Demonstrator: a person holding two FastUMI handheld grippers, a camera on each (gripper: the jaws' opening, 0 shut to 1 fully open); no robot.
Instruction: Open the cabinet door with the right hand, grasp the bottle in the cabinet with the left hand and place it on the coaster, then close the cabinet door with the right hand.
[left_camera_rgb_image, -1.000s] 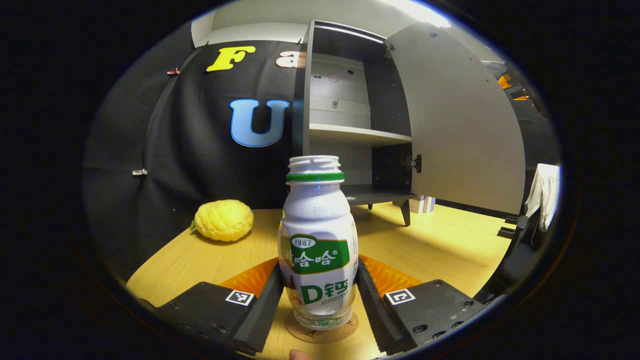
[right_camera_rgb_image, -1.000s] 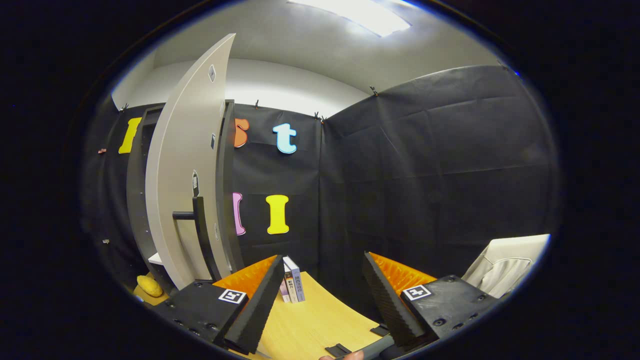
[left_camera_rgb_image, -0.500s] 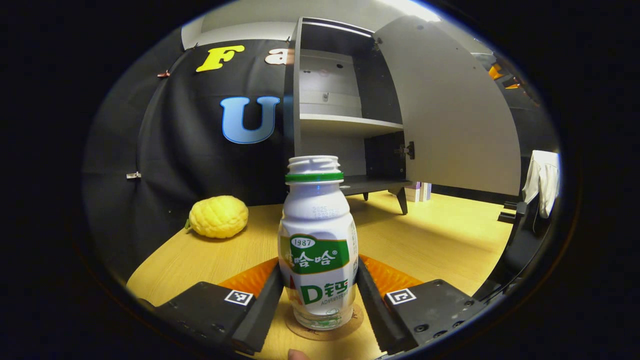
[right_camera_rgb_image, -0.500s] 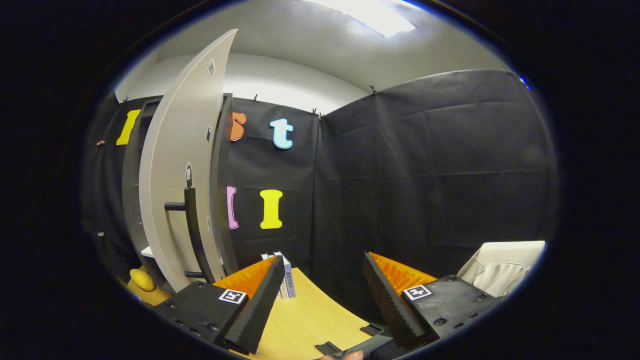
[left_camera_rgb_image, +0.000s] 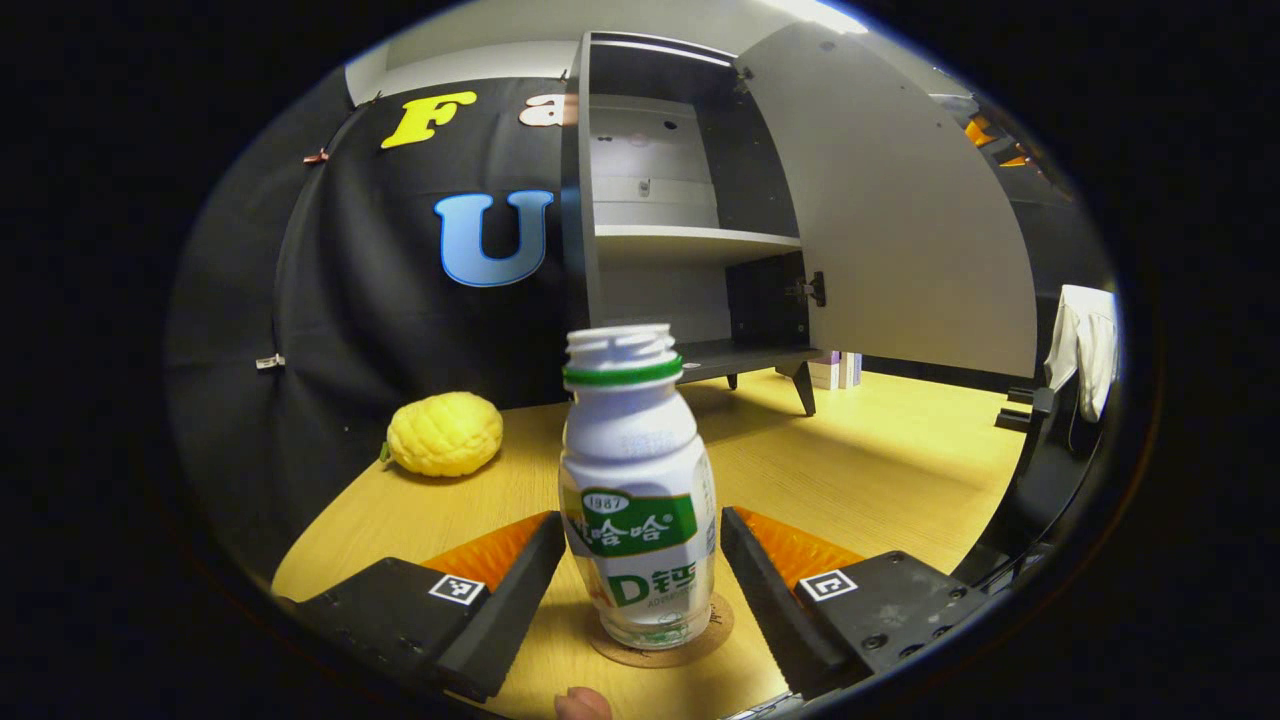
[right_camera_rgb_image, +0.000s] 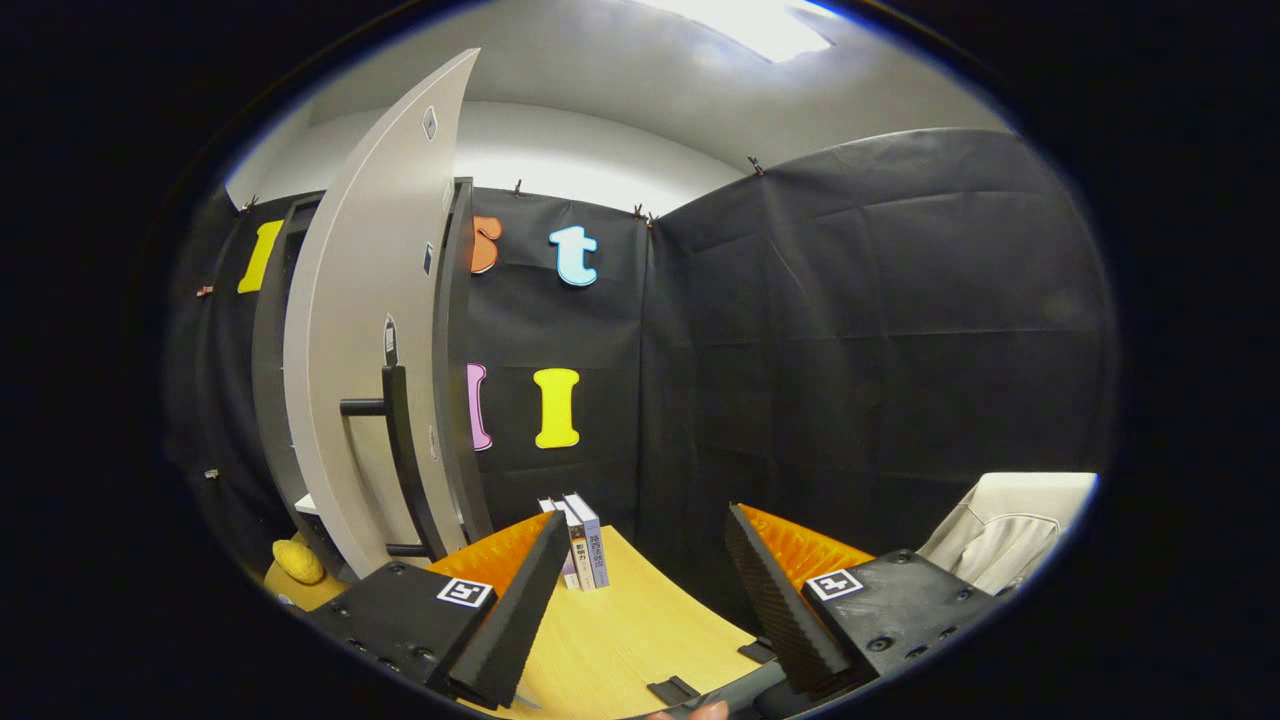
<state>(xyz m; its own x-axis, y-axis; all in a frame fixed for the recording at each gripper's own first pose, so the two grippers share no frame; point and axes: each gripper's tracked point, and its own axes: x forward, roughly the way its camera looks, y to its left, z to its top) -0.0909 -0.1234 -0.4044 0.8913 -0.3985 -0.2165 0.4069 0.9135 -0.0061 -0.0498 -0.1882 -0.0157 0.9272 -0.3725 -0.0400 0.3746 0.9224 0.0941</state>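
Note:
In the left gripper view a white bottle (left_camera_rgb_image: 637, 490) with a green band and label stands upright on a round cork coaster (left_camera_rgb_image: 665, 637) on the wooden table. My left gripper (left_camera_rgb_image: 640, 590) is open around it, with a gap between each finger and the bottle. Behind, the grey cabinet (left_camera_rgb_image: 660, 220) stands with its door (left_camera_rgb_image: 890, 220) swung wide to the right. In the right gripper view my right gripper (right_camera_rgb_image: 640, 600) is open and holds nothing. The open door (right_camera_rgb_image: 365, 330) with its black bar handle (right_camera_rgb_image: 395, 450) stands to the gripper's left, apart from it.
A yellow bumpy fruit (left_camera_rgb_image: 443, 434) lies on the table (left_camera_rgb_image: 880, 480) left of the bottle. Two books (right_camera_rgb_image: 582, 540) stand at the table's far edge by the cabinet. A pale garment (right_camera_rgb_image: 1010, 525) hangs over a chair at the right.
My left gripper's fingers have parted from the bottle, which now stands free on the coaster, and the gripper has drawn back a little. The right gripper only swayed slightly.

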